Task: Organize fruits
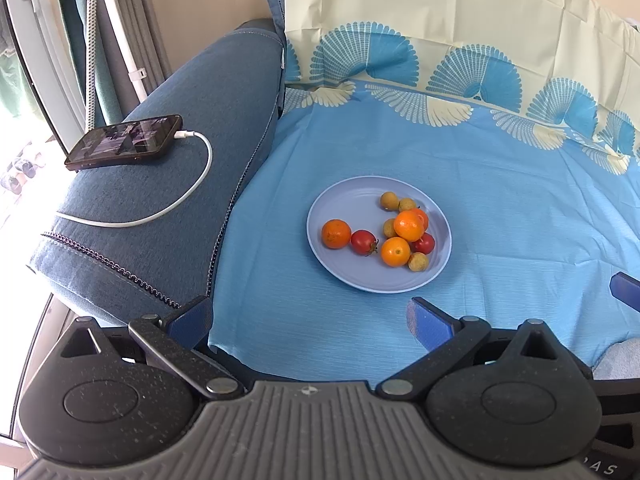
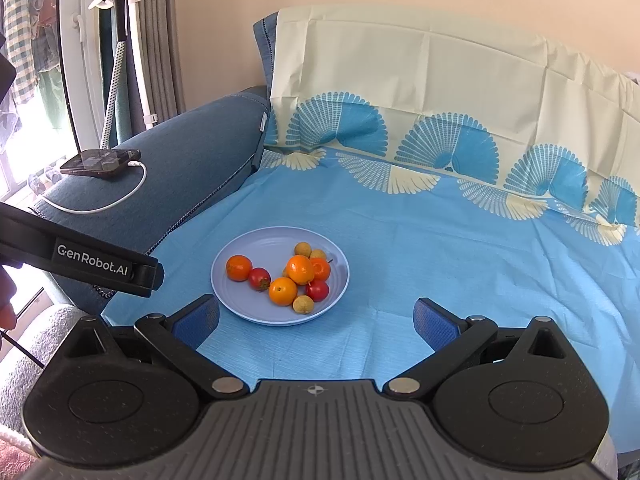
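A pale blue plate (image 1: 344, 204) (image 2: 248, 312) lies on the blue cloth and holds mixed fruit: several oranges (image 1: 336, 233) (image 2: 239, 267), two red tomatoes (image 1: 363, 242) (image 2: 259, 278) and several small tan longans (image 1: 389, 200) (image 2: 303, 248). My left gripper (image 1: 310, 320) is open and empty, just short of the plate's near rim. My right gripper (image 2: 316, 322) is open and empty, near the plate's near right rim. The left gripper's body (image 2: 96, 262) shows at the left of the right wrist view. A tip of the right gripper's fingers (image 1: 626, 284) shows at the right edge of the left wrist view.
A blue sofa armrest (image 1: 160, 184) (image 2: 188, 168) stands to the left with a phone (image 1: 124, 142) (image 2: 102, 162) on a white charging cable (image 1: 172, 208). The blue patterned cloth (image 1: 500, 220) (image 2: 460, 248) covers the seat and rises up the backrest. A window and a stand are at far left.
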Motion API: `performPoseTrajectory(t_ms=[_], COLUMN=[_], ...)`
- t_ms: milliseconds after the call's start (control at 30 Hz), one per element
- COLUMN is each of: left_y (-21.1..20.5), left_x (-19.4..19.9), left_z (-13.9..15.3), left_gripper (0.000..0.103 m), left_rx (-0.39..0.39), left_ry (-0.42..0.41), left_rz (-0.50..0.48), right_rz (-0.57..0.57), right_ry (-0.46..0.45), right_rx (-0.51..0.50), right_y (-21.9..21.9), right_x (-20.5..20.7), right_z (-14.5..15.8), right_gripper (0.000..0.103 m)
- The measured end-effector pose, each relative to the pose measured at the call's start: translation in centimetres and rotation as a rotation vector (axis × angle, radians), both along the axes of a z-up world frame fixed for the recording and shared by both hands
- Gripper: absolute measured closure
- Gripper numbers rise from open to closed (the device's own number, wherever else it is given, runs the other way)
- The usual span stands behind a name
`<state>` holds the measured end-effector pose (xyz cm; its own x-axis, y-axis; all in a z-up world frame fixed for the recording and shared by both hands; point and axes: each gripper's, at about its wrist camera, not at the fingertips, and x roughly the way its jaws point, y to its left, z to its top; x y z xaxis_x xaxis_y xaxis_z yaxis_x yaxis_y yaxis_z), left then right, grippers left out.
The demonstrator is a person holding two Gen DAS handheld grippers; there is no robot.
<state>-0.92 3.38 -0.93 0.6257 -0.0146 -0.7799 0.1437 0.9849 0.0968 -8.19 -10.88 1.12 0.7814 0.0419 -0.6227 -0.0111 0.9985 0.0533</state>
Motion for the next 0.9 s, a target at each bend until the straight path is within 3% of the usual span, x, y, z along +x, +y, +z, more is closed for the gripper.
performPoseTrajectory(t_ms=[900], left_y=[-0.04], left_x=[0.11], left_z=[0.08], left_gripper=[0.0], left_rx=[0.025], left_ry=[-0.016], left_rz=[0.001], right_rz=[0.004], right_ry=[-0.005], right_rx=[-0.003], right_y=[0.05], right_x=[-0.06], right_z=[0.13], right_gripper=[0.001])
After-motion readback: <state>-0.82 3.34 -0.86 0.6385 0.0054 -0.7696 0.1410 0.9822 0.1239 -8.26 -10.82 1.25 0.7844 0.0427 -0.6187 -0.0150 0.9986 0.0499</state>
